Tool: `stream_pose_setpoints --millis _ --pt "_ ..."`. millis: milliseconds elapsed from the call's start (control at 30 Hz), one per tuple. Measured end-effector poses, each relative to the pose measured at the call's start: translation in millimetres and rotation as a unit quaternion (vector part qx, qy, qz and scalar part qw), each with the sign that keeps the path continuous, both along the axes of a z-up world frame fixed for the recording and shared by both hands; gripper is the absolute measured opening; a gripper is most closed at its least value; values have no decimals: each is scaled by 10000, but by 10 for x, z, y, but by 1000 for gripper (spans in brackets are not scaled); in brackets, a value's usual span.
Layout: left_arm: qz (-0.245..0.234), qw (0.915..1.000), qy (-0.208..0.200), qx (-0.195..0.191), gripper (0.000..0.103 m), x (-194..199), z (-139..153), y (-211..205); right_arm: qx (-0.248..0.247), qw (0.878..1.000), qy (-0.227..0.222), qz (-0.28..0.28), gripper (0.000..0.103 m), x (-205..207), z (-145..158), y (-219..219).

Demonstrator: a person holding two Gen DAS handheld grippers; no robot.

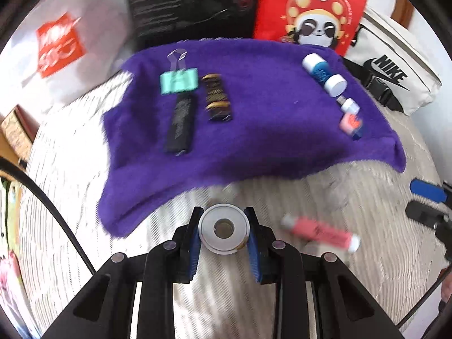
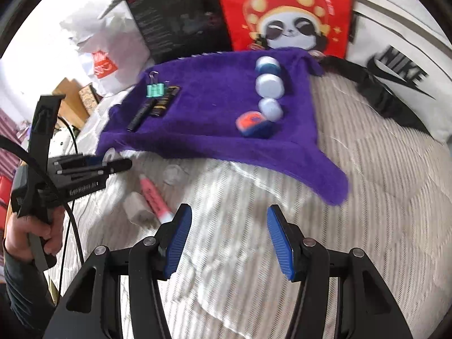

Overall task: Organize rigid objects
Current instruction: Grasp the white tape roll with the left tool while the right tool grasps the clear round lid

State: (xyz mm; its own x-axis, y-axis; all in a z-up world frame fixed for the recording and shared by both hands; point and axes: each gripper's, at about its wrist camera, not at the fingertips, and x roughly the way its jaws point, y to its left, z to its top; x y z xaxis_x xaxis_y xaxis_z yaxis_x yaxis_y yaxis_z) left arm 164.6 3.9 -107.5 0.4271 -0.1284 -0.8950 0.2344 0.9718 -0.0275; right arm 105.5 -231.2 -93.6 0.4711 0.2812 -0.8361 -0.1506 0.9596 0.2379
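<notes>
blue-padded fingers of the left gripper (image 1: 224, 236) were clamped on a round silver metal disc with a centre hole (image 1: 224, 229), one pad pressing on each side of its rim, above the ribbed white bedcover (image 1: 282, 291). just to its right on that cover lay a blurred pink tube with a white cap (image 1: 320, 233). the right gripper (image 2: 229, 238) stood with its jaws apart and nothing between them, over bare bedcover; in its view the pink tube lay to the left beside a small whitish block (image 2: 137, 206), and a hand (image 2: 31, 234) held the left gripper's handle at the left edge.

farther out spread a purple fuzzy cloth (image 1: 254, 130). on its left part sat a mint green binder clip (image 1: 178, 82), touching the top of a long black bar (image 1: 180, 125), with a black and gold patterned stick (image 1: 217, 97) just beside them. along its right part ran a line: a blue tube with white ends (image 1: 323, 75), a small white-capped piece (image 1: 349, 105) and a pink and blue block (image 1: 351, 124).

behind the cloth stood a white bag with an orange logo (image 1: 60, 45), a black box (image 1: 192, 2), a red panda bag (image 1: 313, 8) and a white nike pouch (image 1: 392, 76).
</notes>
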Motion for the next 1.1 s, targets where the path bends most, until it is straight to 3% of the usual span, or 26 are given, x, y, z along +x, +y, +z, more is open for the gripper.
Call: stream_pose_setpoints --millis 167,433,567,767,867,1100 --pt "246 9996 68 -100 27 -123 -105 285 62 9994 -111 319 55 96 -48 287" --pt "122 9998 -110 -93 28 -162 -144 275 -43 9973 -379 635 51 227 -237 593" --pt "131 9994 -169 -290 28 -216 -141 349 -270 9951 -534 788 50 241 -332 695" --pt "121 9991 -194 -357 28 -232 -139 389 -594 9917 -638 947 38 297 -471 817" --pt "118 9990 -211 -372 28 -236 -139 386 -888 9874 -836 1006 27 291 -489 885" --pt "130 9989 -273 -353 28 -251 -142 385 -972 9884 -761 889 27 200 -386 711"
